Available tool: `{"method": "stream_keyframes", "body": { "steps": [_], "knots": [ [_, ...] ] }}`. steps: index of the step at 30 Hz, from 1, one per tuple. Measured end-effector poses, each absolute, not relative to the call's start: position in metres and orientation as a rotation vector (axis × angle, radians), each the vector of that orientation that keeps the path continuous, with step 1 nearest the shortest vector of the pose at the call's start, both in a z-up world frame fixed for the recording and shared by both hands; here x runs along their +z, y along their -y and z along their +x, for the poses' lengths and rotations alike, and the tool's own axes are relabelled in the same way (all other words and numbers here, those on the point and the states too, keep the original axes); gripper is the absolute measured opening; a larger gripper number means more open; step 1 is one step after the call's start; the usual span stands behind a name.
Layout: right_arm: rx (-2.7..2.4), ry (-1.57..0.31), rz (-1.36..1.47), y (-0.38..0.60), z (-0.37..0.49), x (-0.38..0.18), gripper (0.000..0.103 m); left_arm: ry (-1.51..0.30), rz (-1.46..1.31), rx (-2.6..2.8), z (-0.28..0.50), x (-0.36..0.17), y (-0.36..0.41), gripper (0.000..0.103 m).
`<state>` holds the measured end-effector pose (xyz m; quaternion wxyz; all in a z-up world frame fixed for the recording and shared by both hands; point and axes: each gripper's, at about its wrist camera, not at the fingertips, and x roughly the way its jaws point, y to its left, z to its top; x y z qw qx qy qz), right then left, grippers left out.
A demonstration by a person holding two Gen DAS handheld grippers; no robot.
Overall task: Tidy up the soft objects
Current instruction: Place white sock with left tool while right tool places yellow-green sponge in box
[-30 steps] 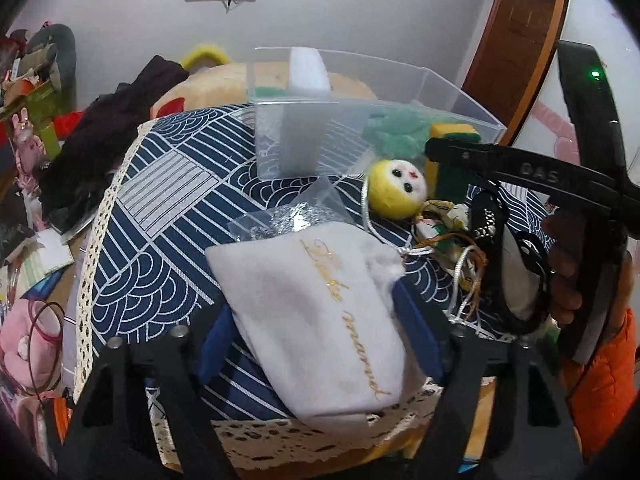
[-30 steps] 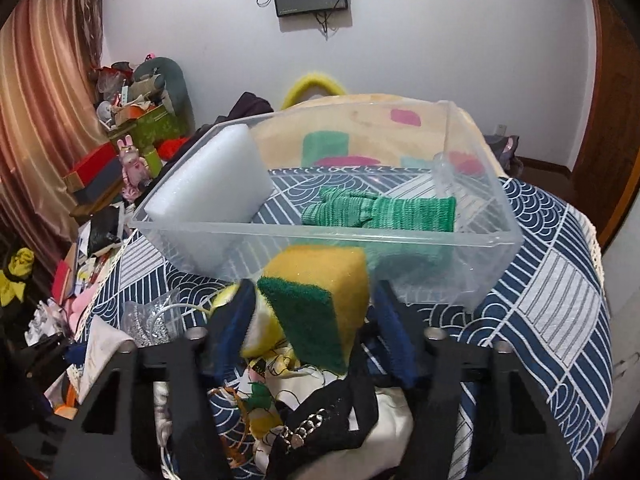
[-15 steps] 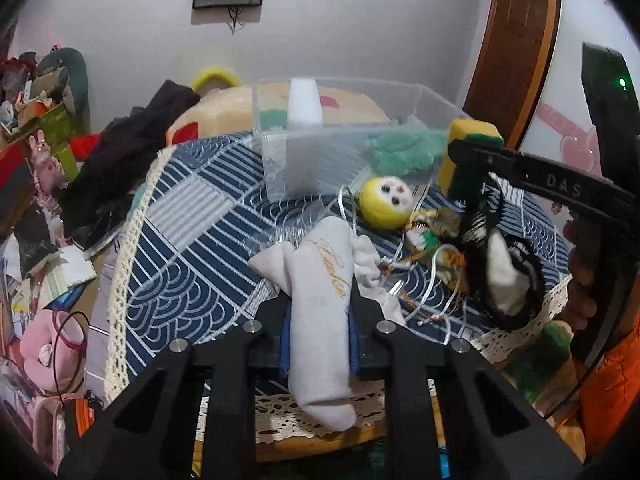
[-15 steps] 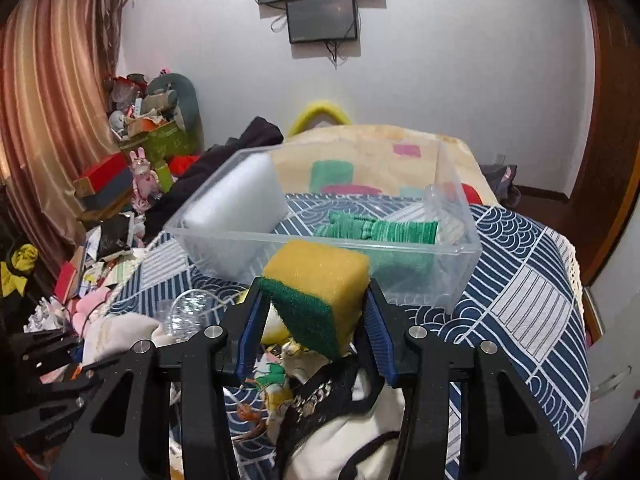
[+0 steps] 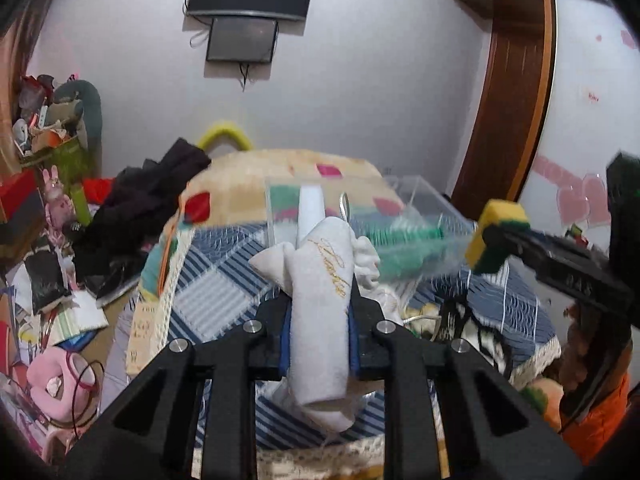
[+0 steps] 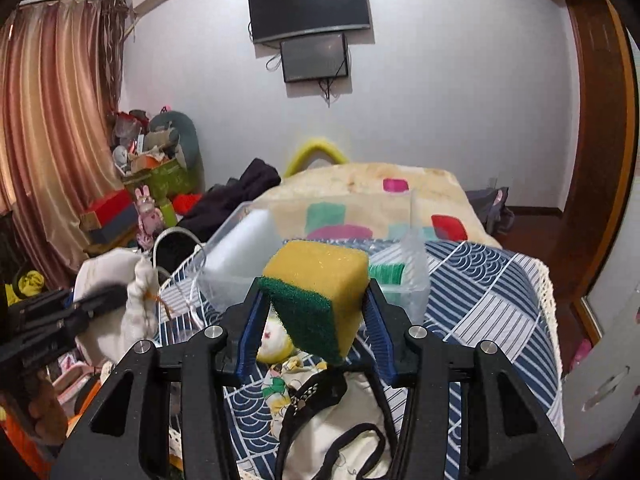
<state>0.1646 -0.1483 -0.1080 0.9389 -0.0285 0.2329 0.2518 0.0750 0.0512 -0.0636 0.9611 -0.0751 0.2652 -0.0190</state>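
Between the left gripper's [image 5: 319, 312] fingers, the white pouch [image 5: 320, 304] sits clamped.

Clear bin [image 6: 414, 276] mouth seems open; white foam block [image 6: 240, 252] fills its left end.

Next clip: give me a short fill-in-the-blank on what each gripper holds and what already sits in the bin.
1. The left gripper is shut on a white ______ with gold lettering.
2. The right gripper is shut on a sponge whose scouring side is ______.
3. In the clear plastic bin, a white foam block lies beside a ______ knitted item.
4. On the wall, a smaller screen hangs just ______ the TV.

Missing words: pouch; green; green; below
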Motion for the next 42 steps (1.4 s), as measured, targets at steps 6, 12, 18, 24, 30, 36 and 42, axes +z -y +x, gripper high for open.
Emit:
{"method": "stream_keyframes", "body": {
  "steps": [6, 12, 18, 24, 30, 36, 42],
  "knots": [
    [0.501, -0.442, -0.054, 0.155, 0.166, -0.097, 0.044, -0.469, -0.17, -0.029, 0.094, -0.039, -0.057, 0.021],
    [0.492, -0.401, -0.06, 0.155, 0.172, -0.085, 0.044, -0.416, -0.193, -0.019, 0.117, -0.02, -0.06, 0.021],
    [0.486, -0.379, -0.069, 0.151, 0.185, -0.082, 0.044, -0.393, -0.21, -0.037, 0.144, -0.01, -0.055, 0.021],
    [0.474, -0.412, -0.073, 0.147, 0.204, -0.092, 0.044, -0.432, -0.207, -0.052, 0.176, -0.023, -0.044, 0.021],
    [0.479, -0.483, -0.071, 0.143, 0.226, -0.109, 0.044, -0.534, -0.199, -0.103, 0.207, -0.053, -0.029, 0.021],
    [0.488, -0.564, -0.065, 0.141, 0.238, -0.128, 0.044, -0.618, -0.164, -0.125, 0.228, -0.078, -0.014, 0.021],
    [0.481, -0.605, -0.086, 0.138, 0.242, -0.135, 0.044, -0.675, -0.194, -0.11, 0.24, -0.092, -0.02, 0.023]
  ]
}}
